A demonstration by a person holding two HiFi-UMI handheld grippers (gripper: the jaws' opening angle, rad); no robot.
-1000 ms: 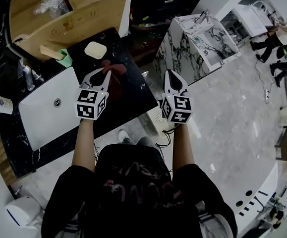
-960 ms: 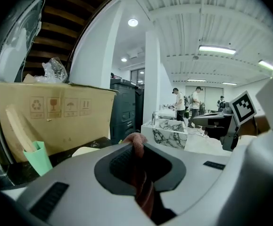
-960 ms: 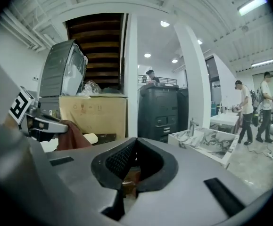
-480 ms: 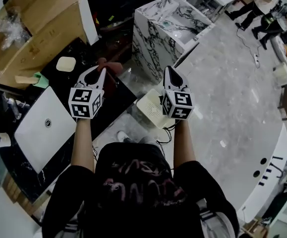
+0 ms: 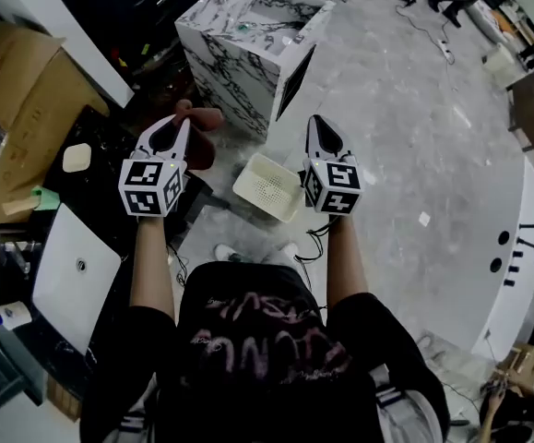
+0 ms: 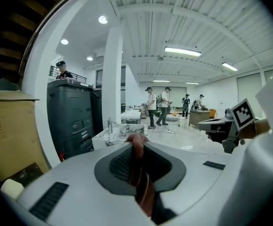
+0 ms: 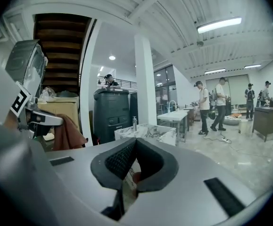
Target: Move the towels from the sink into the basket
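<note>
In the head view my left gripper (image 5: 180,124) is shut on a reddish-brown towel (image 5: 198,135), which hangs from its tips above the edge of the black counter. In the left gripper view the towel (image 6: 139,171) is pinched between the closed jaws. My right gripper (image 5: 318,124) is level with it on the right, shut, with nothing seen in it. The white basket (image 5: 268,188) stands on the floor between and below the two grippers. The white sink (image 5: 59,252) is at the lower left and looks bare. The right gripper view shows the left gripper (image 7: 32,117) with the towel (image 7: 66,133) hanging from it.
A marble-patterned vanity block (image 5: 248,30) stands just beyond the basket. Cardboard boxes (image 5: 17,90) and a pale pad (image 5: 76,157) lie on the counter side at left. Grey floor spreads to the right. Several people (image 6: 157,107) stand far off in the hall.
The view has swung right, away from the counter. Both grippers moved with it, the towel still held in the left one, and the basket now lies between them.
</note>
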